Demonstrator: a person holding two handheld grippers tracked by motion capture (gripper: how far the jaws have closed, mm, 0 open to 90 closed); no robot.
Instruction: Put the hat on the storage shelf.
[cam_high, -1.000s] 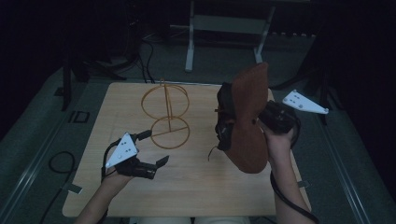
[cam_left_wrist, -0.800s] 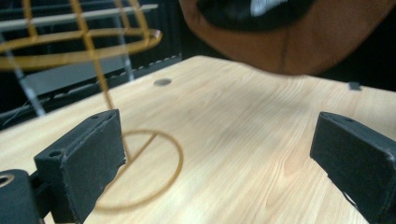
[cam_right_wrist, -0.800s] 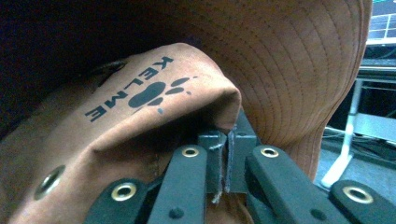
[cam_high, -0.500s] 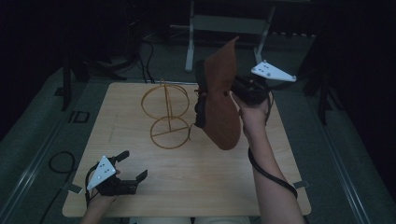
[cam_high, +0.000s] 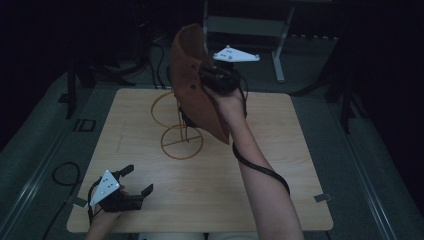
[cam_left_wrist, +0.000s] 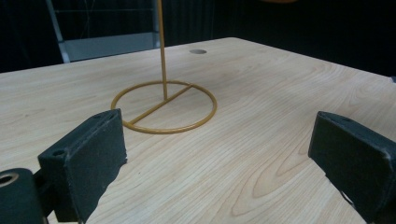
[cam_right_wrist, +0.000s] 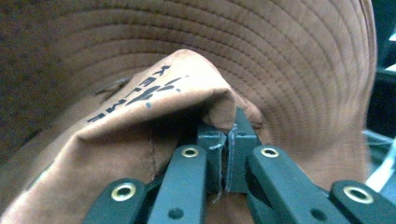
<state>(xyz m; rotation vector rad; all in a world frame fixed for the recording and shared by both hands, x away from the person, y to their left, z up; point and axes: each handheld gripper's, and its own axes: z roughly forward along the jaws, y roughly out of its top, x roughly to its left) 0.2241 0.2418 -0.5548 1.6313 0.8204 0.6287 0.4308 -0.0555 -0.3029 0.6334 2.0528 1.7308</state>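
Note:
A brown bucket hat (cam_high: 197, 85) hangs in the air over the far middle of the table, held by my right gripper (cam_high: 207, 80), which is shut on a fold of its crown. The right gripper view shows the jaws pinched tight on the brown fabric (cam_right_wrist: 196, 88) with black lettering. A gold wire stand (cam_high: 181, 142) with a ring base and upright rod sits just below and behind the hat. My left gripper (cam_high: 132, 182) rests open near the table's front left corner. Its pads (cam_left_wrist: 88, 154) frame the stand's ring base (cam_left_wrist: 164, 108).
The wooden table (cam_high: 280, 165) has bare surface at the right and front. A small round hole (cam_left_wrist: 198, 51) marks its far side. A metal frame (cam_high: 250, 30) stands on the floor behind, with cables trailing around the dark floor.
My right gripper has carried the hat up and leftward, over the wire stand. My left gripper has drawn back toward the front left corner.

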